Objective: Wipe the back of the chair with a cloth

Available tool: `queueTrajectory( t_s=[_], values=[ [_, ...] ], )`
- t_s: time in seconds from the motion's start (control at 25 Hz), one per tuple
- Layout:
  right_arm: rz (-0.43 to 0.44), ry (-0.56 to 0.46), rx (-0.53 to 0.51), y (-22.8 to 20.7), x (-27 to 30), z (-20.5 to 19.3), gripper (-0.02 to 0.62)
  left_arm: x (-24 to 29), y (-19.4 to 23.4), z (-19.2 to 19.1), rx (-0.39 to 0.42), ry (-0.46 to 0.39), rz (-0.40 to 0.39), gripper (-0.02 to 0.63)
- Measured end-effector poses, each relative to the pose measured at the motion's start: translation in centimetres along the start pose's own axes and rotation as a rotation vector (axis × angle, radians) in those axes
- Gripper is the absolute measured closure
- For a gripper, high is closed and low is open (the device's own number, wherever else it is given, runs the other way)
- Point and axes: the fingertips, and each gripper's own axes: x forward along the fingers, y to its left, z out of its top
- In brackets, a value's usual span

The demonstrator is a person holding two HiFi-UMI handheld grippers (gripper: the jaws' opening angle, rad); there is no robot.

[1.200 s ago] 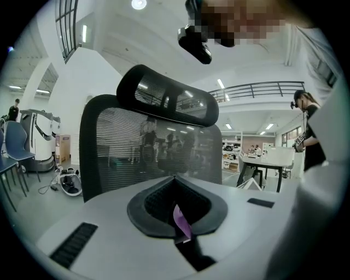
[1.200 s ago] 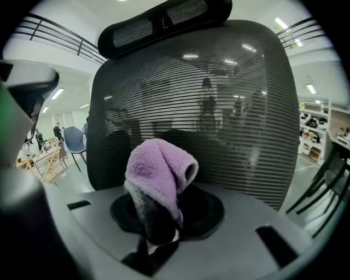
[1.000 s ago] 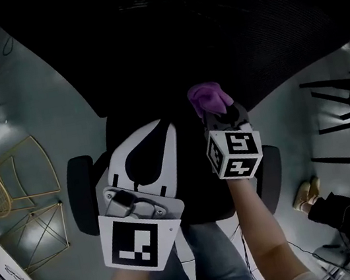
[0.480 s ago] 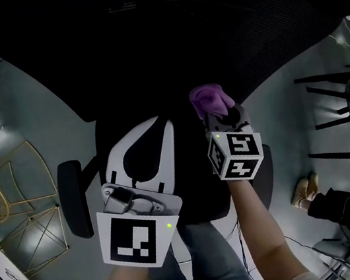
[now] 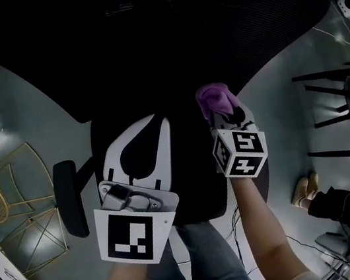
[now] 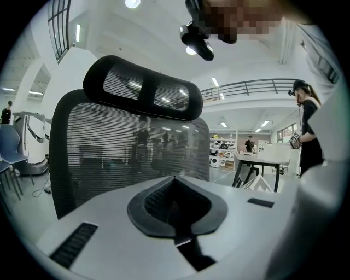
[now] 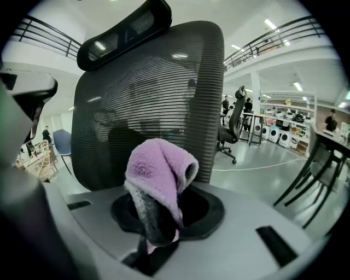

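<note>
**Two grippers at the chair, wipe coverage unknown**

Right gripper [image 7: 158,240] is clamped on the purple cloth [image 7: 158,180], bunched up and held against or just off the lower mesh of the chair back [image 7: 147,93]; contact can't be confirmed. Left gripper [image 6: 176,216] has its jaws pressed together with nothing in them, pointing at the same back below the headrest [image 6: 142,90]. Mesh shows no wiped/unwiped difference, so my read: early or mid-wipe, most of the back probably left.

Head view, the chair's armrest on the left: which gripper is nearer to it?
Left. The left gripper hangs just right of the armrest, not touching; the right gripper, shut on the purple cloth, is farther right, across the chair.
</note>
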Motion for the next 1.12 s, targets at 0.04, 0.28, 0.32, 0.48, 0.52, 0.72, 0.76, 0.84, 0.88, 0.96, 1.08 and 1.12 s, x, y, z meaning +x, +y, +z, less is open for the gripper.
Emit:
queueTrajectory(
  t_s=[0.04,0.28,0.32,0.48,0.52,0.72,0.76,0.84,0.88,0.96,1.08,1.12],
  values=[
    [-0.003,0.0,0.003,-0.3,-0.1,-0.1,0.5,0.0,-0.1,0.0,0.0,-0.001,0.004,0.594],
    [-0.019,0.002,0.022,-1.5,-0.5,-0.4,0.5,-0.5,0.4,-0.1,-0.001,-0.009,0.034,0.594],
    [-0.022,0.001,0.024,-1.7,-0.6,-0.4,0.5,-0.7,0.5,-0.1,-0.002,-0.009,0.042,0.594],
    [-0.04,-0.008,0.038,-2.3,-0.8,-0.5,0.5,-1.7,1.4,-0.5,-0.005,-0.01,0.082,0.594],
    [-0.045,-0.011,0.036,-2.3,-0.8,-0.5,0.5,-2.1,1.7,-0.7,-0.004,-0.009,0.094,0.594],
    [-0.067,-0.043,0.012,-2.2,-0.8,-0.6,0.5,-4.1,4.5,-1.8,-0.02,-0.017,0.177,0.594],
    [-0.073,-0.053,0.009,-2.2,-0.8,-0.5,0.5,-4.4,5.0,-1.9,-0.023,-0.022,0.192,0.594],
    [-0.086,-0.07,0.01,-2.4,-0.7,-0.5,0.5,-5.2,6.0,-2.1,-0.021,-0.033,0.214,0.594],
    [-0.091,-0.074,0.012,-2.4,-0.7,-0.6,0.5,-5.5,6.3,-2.2,-0.019,-0.034,0.219,0.594],
    [-0.099,-0.076,0.014,-2.2,-0.5,-0.9,0.5,-6.3,7.0,-2.7,-0.025,-0.026,0.224,0.594],
    [-0.116,-0.085,-0.011,-1.9,-0.3,-1.3,0.5,-7.3,7.7,-2.9,-0.033,-0.026,0.223,0.594],
    [-0.123,-0.087,-0.019,-1.8,-0.3,-1.4,0.5,-7.5,7.8,-2.8,-0.033,-0.028,0.222,0.594]
  ],
)
